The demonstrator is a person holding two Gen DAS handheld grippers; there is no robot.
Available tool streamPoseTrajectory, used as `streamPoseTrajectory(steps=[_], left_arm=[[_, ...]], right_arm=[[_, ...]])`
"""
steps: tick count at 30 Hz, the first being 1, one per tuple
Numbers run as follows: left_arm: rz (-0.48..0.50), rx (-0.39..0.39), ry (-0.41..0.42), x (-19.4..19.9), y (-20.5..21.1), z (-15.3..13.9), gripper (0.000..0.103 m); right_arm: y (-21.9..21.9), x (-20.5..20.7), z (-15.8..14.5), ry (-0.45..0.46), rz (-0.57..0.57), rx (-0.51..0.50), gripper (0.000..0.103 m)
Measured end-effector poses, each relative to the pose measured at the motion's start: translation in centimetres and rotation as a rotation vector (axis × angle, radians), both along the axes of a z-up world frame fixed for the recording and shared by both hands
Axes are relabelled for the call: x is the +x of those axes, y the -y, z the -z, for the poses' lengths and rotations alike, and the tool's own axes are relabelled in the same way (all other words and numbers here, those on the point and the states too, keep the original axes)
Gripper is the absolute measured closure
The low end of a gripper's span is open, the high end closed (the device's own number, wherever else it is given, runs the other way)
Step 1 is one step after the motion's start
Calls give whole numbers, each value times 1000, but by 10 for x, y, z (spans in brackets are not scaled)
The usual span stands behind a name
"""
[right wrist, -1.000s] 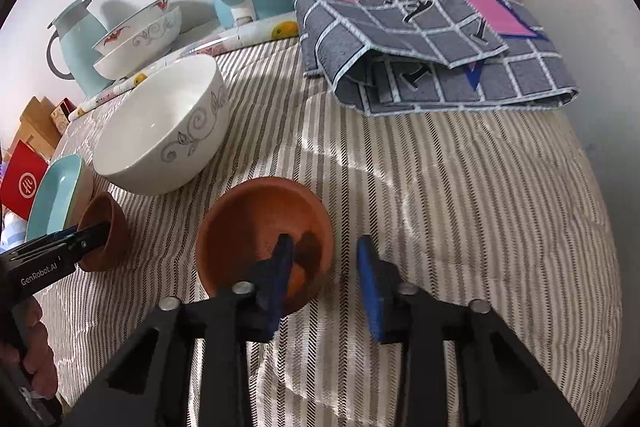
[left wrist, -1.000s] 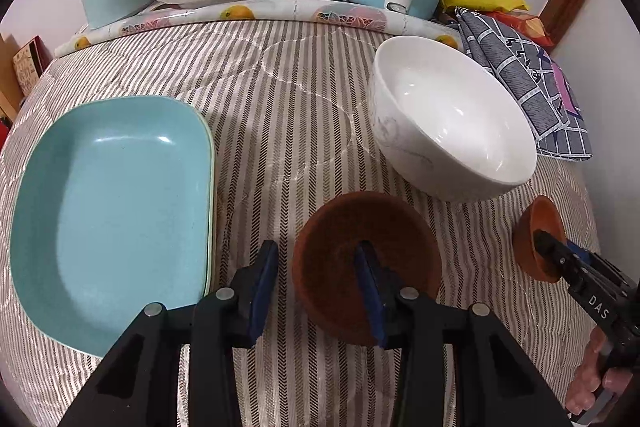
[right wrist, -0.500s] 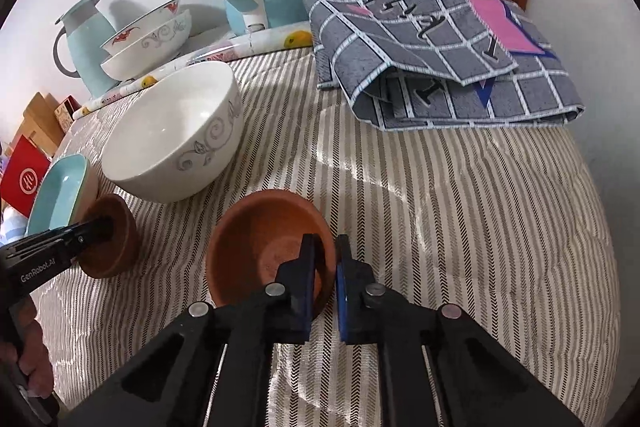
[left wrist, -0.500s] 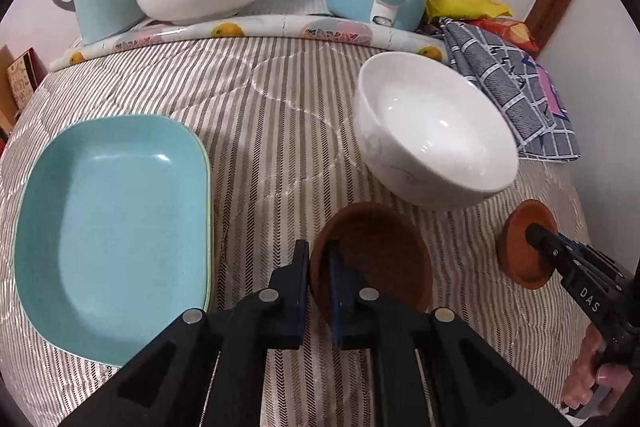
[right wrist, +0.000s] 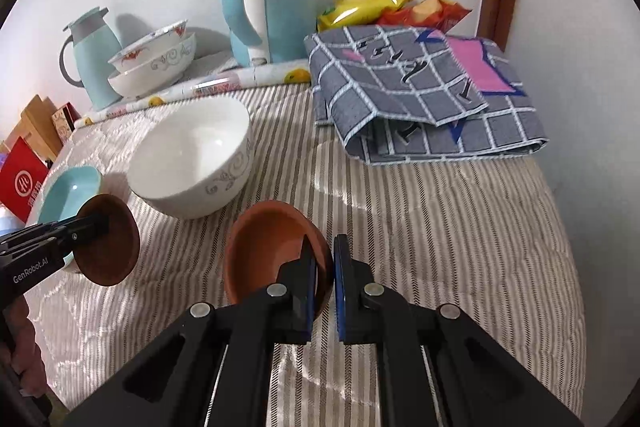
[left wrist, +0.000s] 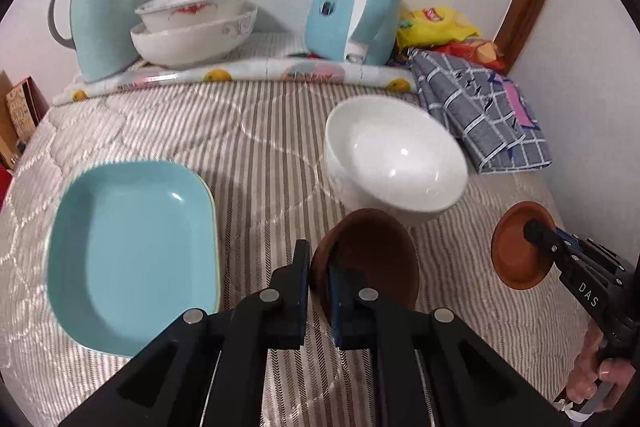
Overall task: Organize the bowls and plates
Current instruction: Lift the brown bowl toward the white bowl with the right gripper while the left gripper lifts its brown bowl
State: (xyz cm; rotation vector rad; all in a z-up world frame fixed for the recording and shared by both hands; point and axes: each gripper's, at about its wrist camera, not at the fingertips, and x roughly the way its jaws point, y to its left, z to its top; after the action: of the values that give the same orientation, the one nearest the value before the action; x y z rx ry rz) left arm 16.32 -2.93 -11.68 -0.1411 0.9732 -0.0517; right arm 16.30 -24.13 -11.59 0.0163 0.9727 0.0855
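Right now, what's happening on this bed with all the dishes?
A person is tidying dishes with a handheld gripper in each hand. The left gripper is shut on the rim of a dark brown bowl; the right gripper is shut on an orange-brown bowl. Both bowls are tilted and seem lifted off the striped bedspread, near the big white bowl and turquoise plate.

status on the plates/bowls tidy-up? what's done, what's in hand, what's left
Done: two patterned bowls sit nested by the wall; the teal plates look stacked. In hand: left gripper is shut on the rim of a dark brown bowl, right gripper on the rim of an orange-brown bowl, both tilted clear of the bedspread. Left: placing those two and the loose white bowl.
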Motion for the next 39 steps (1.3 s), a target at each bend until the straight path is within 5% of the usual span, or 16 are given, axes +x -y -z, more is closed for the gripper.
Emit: streamPoseTrajectory(steps=[19,39], left_arm=[[-9,35,166,1,-25,-86,94],[-36,81,159,47,-57,-77,94]], right_arm=[[-33,4,-92,165,-25,0,95],[-82,60,-56,80,-97,4,95]])
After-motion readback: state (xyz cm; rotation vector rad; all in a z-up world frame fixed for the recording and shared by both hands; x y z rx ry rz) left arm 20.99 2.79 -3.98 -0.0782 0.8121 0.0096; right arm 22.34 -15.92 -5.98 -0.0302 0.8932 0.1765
